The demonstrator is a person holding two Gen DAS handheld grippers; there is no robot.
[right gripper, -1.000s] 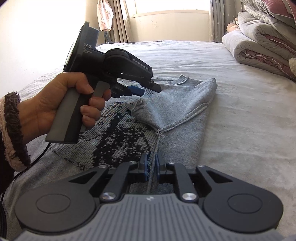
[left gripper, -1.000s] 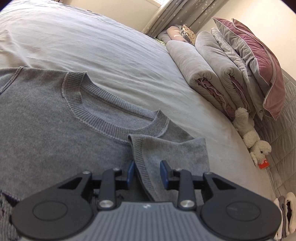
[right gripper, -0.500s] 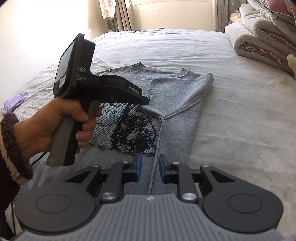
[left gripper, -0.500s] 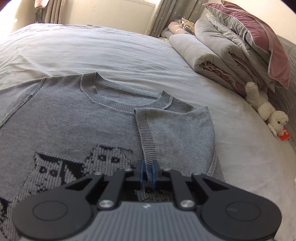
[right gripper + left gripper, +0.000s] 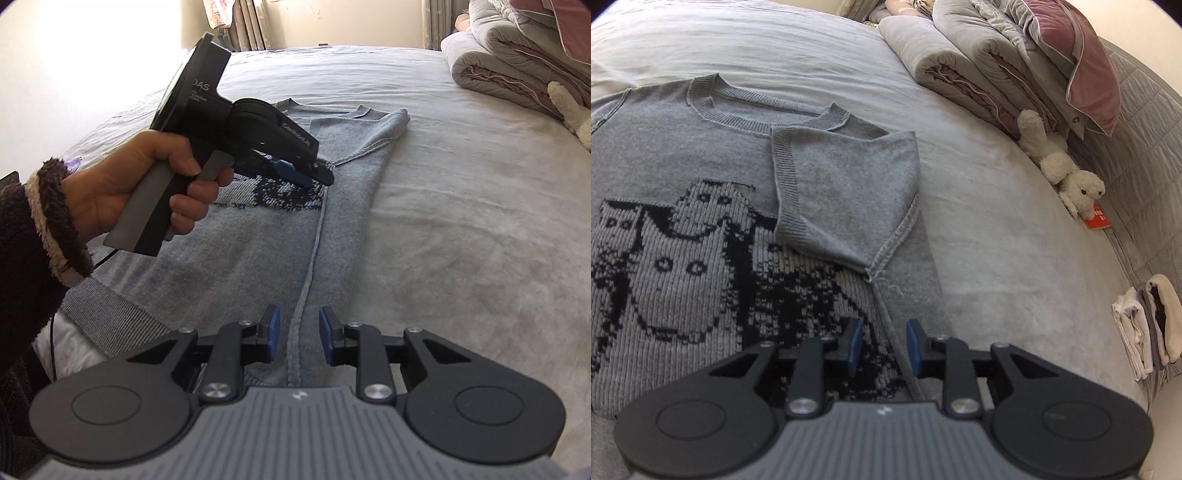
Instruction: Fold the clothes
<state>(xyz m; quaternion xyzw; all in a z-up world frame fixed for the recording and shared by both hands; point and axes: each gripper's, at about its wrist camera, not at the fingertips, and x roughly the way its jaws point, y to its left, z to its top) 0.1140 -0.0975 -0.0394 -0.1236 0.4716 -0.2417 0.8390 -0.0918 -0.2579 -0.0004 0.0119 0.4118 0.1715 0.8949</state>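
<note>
- A grey knit sweater (image 5: 701, 158) is laid flat on the bed (image 5: 979, 206), its right side and short sleeve (image 5: 846, 192) folded inward over the front, so that the sleeve's ribbed cuff lies just beside the neckline.
- A dark knitted pattern of cartoon figures (image 5: 676, 254) is seen across the sweater's front, partly covered by the folded sleeve.
- The left tongs (image 5: 882, 345) are held above the sweater's lower front; the blue pads are seen apart and opening, and a seam of the folded edge runs between them without being pressed, so the cloth is released.
- The right tongs (image 5: 298, 334) are held over the sweater's hem end; their pads are likewise apart and opening, with the side seam lying between them ungripped.
- In the right wrist view the left tongs are seen in a hand (image 5: 122, 184) wearing a dark fleecy sleeve (image 5: 33, 236), tips just above the sweater's pattern.
- On that tool's body the letters "DAS" can be read; a longer white word on its arm is too small to be made out.
- Beyond the sweater, rolled quilts (image 5: 964, 62) and a pink pillow (image 5: 1086, 62) are stacked at the head of the bed, with a cream plush toy (image 5: 1067, 173) beside them.
- A small red card (image 5: 1095, 219) with unreadable white print lies by the toy.
- No containers are seen.
</note>
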